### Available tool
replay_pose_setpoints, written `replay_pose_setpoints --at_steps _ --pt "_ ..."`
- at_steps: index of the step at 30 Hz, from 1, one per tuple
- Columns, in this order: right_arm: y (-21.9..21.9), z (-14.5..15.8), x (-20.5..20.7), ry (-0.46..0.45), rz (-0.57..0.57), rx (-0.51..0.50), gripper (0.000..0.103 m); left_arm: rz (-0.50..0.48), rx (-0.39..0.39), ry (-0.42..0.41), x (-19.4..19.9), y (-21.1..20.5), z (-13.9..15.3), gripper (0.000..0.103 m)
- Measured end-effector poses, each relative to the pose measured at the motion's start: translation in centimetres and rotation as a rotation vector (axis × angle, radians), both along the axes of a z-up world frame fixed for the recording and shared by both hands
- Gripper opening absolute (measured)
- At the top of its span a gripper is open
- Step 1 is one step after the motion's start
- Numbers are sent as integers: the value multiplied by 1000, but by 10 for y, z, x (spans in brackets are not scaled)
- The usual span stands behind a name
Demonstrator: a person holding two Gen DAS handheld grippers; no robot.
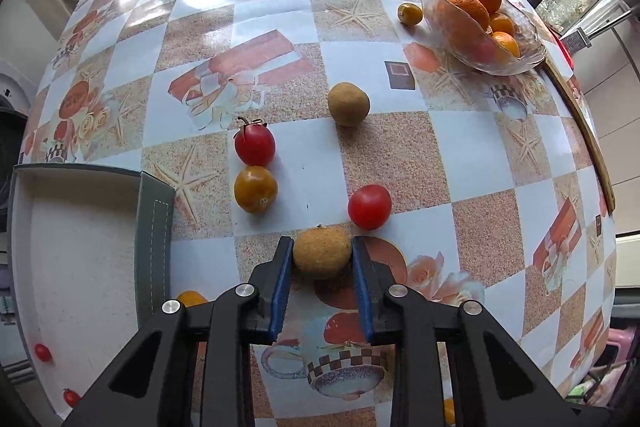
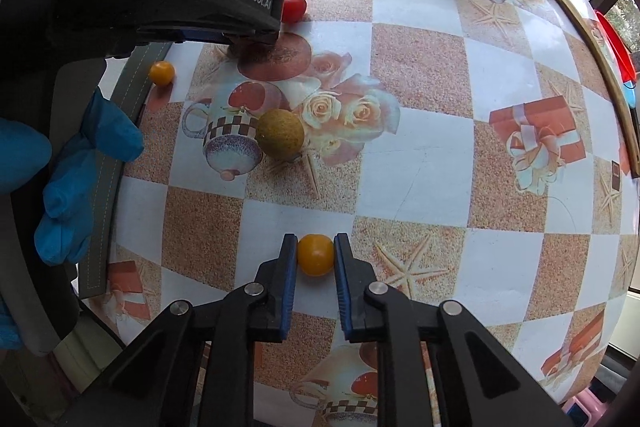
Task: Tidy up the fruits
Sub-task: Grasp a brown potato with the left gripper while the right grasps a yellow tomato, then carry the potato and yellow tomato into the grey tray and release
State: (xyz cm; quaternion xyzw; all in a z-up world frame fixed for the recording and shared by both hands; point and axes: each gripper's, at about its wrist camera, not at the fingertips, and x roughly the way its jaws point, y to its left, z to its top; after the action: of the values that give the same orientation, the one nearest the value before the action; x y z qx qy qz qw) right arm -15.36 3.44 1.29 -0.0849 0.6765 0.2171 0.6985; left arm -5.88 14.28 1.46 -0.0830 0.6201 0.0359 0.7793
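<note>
The left gripper (image 1: 322, 255) is clamping a brown longan (image 1: 322, 253) just right of the grey tray (image 1: 154, 227), while the right gripper (image 2: 316, 254) is squeezing a yellow tomato (image 2: 316, 254) farther from the tray. Both round fruits are risking squirting out or bruising if gripped off-centre.

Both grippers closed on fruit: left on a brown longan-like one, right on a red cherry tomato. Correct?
Not quite. The right gripper is closed on a small yellow-orange fruit, not a red tomato; the right wrist view shows it between the pads. The left gripper is closed on the brown fruit, as you said.
</note>
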Motion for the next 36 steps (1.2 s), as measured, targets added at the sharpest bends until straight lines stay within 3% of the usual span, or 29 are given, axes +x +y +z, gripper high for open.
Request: replay_pose_setpoints --at_steps 11,21,36 --pt "-16 11 9 34 -85 46 20 7 -40 -73 -47 28 42 30" --pt "-26 27 15 35 -86 57 20 71 -8 -100 -99 57 62 30" --pt "52 52 10 14 43 98 20 229 57 -103 -159 137 65 30"
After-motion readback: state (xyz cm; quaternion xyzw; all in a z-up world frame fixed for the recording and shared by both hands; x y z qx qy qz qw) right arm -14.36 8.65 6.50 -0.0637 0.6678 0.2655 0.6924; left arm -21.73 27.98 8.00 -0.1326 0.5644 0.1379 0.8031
